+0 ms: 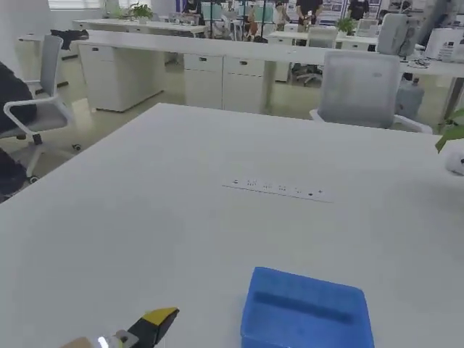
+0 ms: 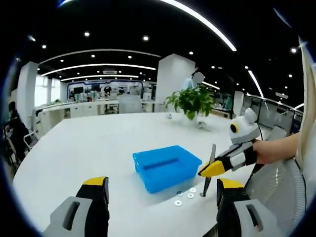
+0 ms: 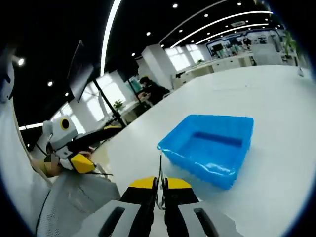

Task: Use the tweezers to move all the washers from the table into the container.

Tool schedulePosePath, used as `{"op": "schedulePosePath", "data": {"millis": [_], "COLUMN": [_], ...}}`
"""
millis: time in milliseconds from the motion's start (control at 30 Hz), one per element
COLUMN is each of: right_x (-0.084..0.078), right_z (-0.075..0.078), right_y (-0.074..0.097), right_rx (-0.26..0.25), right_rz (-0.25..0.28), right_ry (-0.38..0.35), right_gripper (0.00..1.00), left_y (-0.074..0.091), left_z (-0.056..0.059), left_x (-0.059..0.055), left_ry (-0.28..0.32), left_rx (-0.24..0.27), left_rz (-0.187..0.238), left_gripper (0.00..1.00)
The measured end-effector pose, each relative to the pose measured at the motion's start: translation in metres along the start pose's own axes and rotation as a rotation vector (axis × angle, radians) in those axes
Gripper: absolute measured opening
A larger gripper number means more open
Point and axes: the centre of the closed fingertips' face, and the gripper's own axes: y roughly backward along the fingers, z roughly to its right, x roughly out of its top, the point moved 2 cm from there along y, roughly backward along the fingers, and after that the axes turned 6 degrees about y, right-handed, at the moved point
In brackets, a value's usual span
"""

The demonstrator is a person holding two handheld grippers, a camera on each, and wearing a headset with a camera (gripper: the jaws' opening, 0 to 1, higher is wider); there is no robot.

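- The right gripper point(image 3: 159, 181) is clamped shut on the tweezers point(image 3: 160, 168); in the right gripper view the yellow-tipped jaws press together with the thin tweezers standing up between them, pointing toward the container point(image 3: 212, 143)
- The left gripper view shows that same right gripper point(image 2: 217, 168) coming in from the right; it holds the tweezers point(image 2: 206, 185) tip-down, with the tip just beside the washers point(image 2: 178, 202)
- The washers lie in a small loose group on the white counter point(image 2: 89, 148), near the front corner of the blue container point(image 2: 165, 168) and outside it; from these views I cannot tell whether any washer is inside it
- The left gripper point(image 2: 162, 183) is empty, its jaws spread wide apart low in its own view; the container sits ahead between them
- In the right gripper view the left gripper point(image 3: 96, 146) sits off to the left, beyond the counter's edge, jaws parted
- The head view shows the container point(image 1: 304, 308) at the near edge of the counter point(image 1: 181, 217); a gripper point(image 1: 156, 322) pokes in at the lower left, well apart from the container; a socket strip point(image 1: 279, 190) is set into the counter farther back
- A potted plant point(image 2: 192, 101) stands at the counter's far end
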Motion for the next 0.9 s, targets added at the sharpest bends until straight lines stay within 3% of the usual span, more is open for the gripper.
{"op": "schedulePosePath", "data": {"millis": [67, 200, 367, 400, 567, 667, 900], "right_x": [0.009, 0.021, 0.051, 0.064, 0.069, 0.063, 0.053], "right_z": [0.004, 0.006, 0.013, 0.024, 0.043, 0.062, 0.084], "right_y": [0.008, 0.017, 0.021, 0.015, 0.000, -0.010, -0.027], "right_rx": [-0.023, -0.052, -0.081, -0.109, -0.147, -0.195, -0.219], "right_rz": [0.037, 0.030, 0.077, 0.084, 0.068, 0.020, -0.055], "right_ry": [-0.032, 0.011, 0.049, 0.078, 0.116, 0.172, 0.252], "right_gripper": [0.03, 0.03, 0.03, 0.03, 0.03, 0.03, 0.03], "left_y": [0.001, 0.003, 0.006, 0.006, 0.007, 0.007, 0.005], "left_z": [0.001, -0.001, -0.008, -0.008, -0.011, -0.013, -0.012], "left_x": [-0.001, 0.001, 0.000, 0.000, 0.001, 0.000, -0.005], "left_ry": [0.000, 0.003, 0.031, 0.023, -0.001, -0.004, -0.019], "left_rx": [0.001, 0.001, 0.037, 0.037, 0.051, 0.064, 0.060], "left_rz": [0.002, 0.018, 0.018, 0.012, 0.014, 0.009, -0.024], "left_gripper": [0.92, 0.90, 0.86, 0.86, 0.84, 0.85, 0.83]}}
